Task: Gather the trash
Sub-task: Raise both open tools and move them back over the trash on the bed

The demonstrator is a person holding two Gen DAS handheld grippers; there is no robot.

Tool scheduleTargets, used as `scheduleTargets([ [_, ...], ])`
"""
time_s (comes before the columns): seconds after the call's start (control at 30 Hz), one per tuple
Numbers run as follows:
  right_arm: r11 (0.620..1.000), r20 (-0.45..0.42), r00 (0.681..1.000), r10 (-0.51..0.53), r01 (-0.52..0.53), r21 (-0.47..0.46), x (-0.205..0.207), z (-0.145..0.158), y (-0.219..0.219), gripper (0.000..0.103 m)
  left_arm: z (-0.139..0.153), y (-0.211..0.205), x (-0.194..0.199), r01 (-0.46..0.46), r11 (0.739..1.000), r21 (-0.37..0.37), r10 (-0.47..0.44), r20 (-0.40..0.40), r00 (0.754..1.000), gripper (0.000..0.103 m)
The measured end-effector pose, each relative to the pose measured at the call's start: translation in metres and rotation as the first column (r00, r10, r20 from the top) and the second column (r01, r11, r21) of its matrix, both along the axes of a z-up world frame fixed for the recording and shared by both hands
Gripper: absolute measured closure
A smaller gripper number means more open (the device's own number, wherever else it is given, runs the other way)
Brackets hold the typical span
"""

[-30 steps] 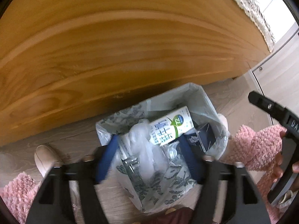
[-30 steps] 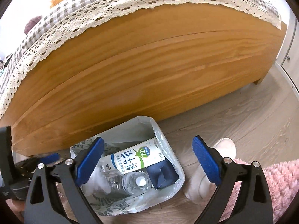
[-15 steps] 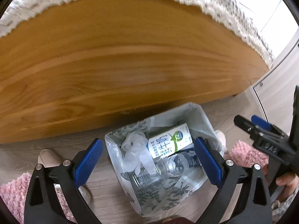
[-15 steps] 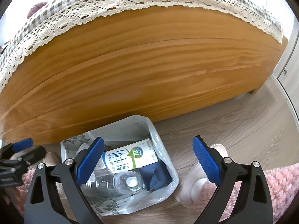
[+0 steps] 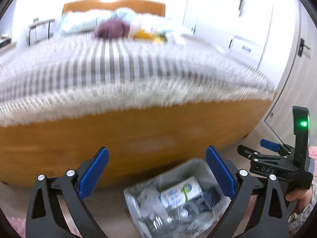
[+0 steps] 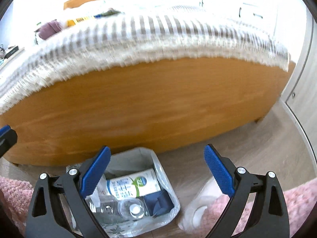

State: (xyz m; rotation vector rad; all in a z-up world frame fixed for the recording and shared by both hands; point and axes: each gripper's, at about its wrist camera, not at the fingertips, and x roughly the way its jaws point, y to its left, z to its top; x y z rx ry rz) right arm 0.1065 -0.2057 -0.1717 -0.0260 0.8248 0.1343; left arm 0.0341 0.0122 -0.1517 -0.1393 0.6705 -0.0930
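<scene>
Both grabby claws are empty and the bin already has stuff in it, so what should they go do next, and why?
Probably reach the left gripper over the bed toward the yellow thing by the pillows; it may be trash, though it is blurred. The left jaws have just been opening, with nothing between them. The right gripper is open too. The milk carton and bottle already lie in the trash bin.

Wooden bed footboard (image 6: 150,103) across mid-frame; grey-striped, lace-edged bedspread (image 5: 118,73) above; white wardrobe doors (image 5: 227,19) at upper right; wood-look floor (image 6: 257,144) lower right; pink shaggy rug (image 6: 301,202) at lower corners.
</scene>
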Motion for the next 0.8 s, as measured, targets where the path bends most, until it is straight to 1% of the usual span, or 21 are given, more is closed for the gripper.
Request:
scheduleTargets([
  [0.1, 1.000, 0.076, 0.997, 0.016, -0.017, 0.010, -0.002, 0.026, 0.002, 0.012, 0.024, 0.003, -0.007, -0.009, 1.000, 0.028, 0.006, 0.102, 0.995, 0.008],
  [0.27, 0.999, 0.192, 0.981, 0.025, -0.032, 0.034, -0.007, 0.067, 0.001, 0.012, 0.053, 0.012, -0.014, -0.034, 0.999, 0.012, 0.031, 0.191, 0.981, 0.008],
  [0.33, 0.998, 0.223, 0.974, 0.022, -0.033, 0.048, -0.009, 0.082, 0.000, 0.012, 0.059, 0.016, -0.016, -0.042, 0.999, -0.004, 0.042, 0.212, 0.976, 0.008],
  [0.43, 0.997, 0.251, 0.968, 0.018, -0.034, 0.062, -0.007, 0.093, 0.001, 0.012, 0.067, 0.021, -0.017, -0.050, 0.999, -0.016, 0.052, 0.235, 0.971, 0.008],
  [0.47, 0.997, 0.261, 0.965, 0.014, -0.033, 0.068, -0.007, 0.096, 0.001, 0.008, 0.070, 0.023, -0.018, -0.053, 0.998, -0.019, 0.056, 0.241, 0.969, 0.008],
  [0.63, 0.997, 0.299, 0.954, 0.007, -0.031, 0.076, -0.005, 0.107, -0.001, 0.008, 0.080, 0.029, -0.019, -0.062, 0.997, -0.035, 0.070, 0.269, 0.961, 0.008],
  [0.8, 0.997, 0.311, 0.950, 0.002, -0.027, 0.074, -0.005, 0.114, -0.002, 0.008, 0.085, 0.032, -0.018, -0.063, 0.997, -0.036, 0.070, 0.285, 0.956, 0.008],
])
